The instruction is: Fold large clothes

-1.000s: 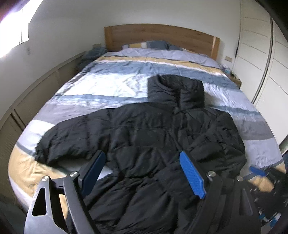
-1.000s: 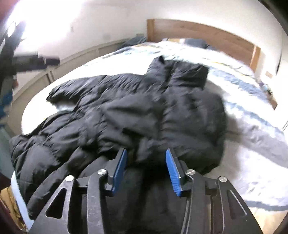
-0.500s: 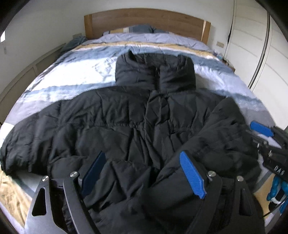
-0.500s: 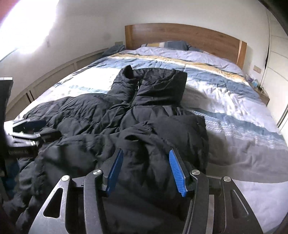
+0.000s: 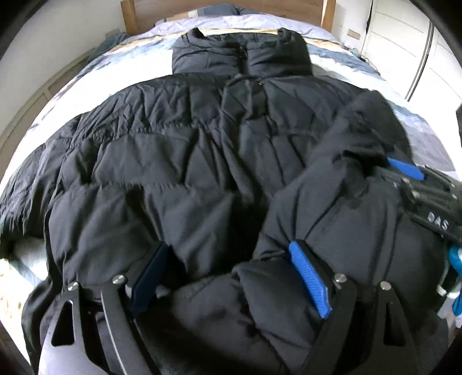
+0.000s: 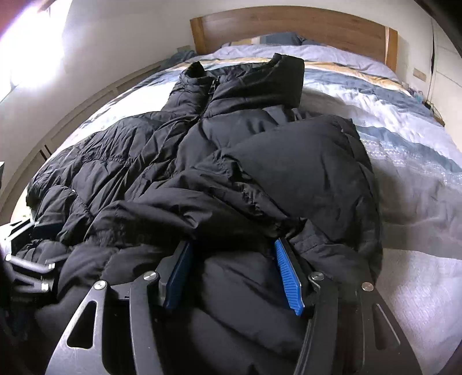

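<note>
A large black puffer jacket [image 5: 187, 161] lies front up on the bed, collar toward the headboard; it also shows in the right wrist view [image 6: 260, 161]. Its right sleeve is folded inward across the body. My left gripper [image 5: 231, 268] is open, low over the jacket's hem, with fabric bulging between the fingers. My right gripper [image 6: 234, 268] is open, its fingers around a bunched part of the folded sleeve and lower right side. The right gripper also shows in the left wrist view [image 5: 415, 178] at the right edge.
The bed [image 6: 404, 138] has a striped blue, white and yellow duvet. A wooden headboard [image 6: 288, 26] and pillows are at the far end. White wardrobe doors [image 5: 404, 49] stand to the right, a low wall panel [image 6: 72, 121] to the left.
Both grippers have moved forward and down onto the jacket, so it fills more of each view. The right gripper has opened wider around the sleeve fabric.
</note>
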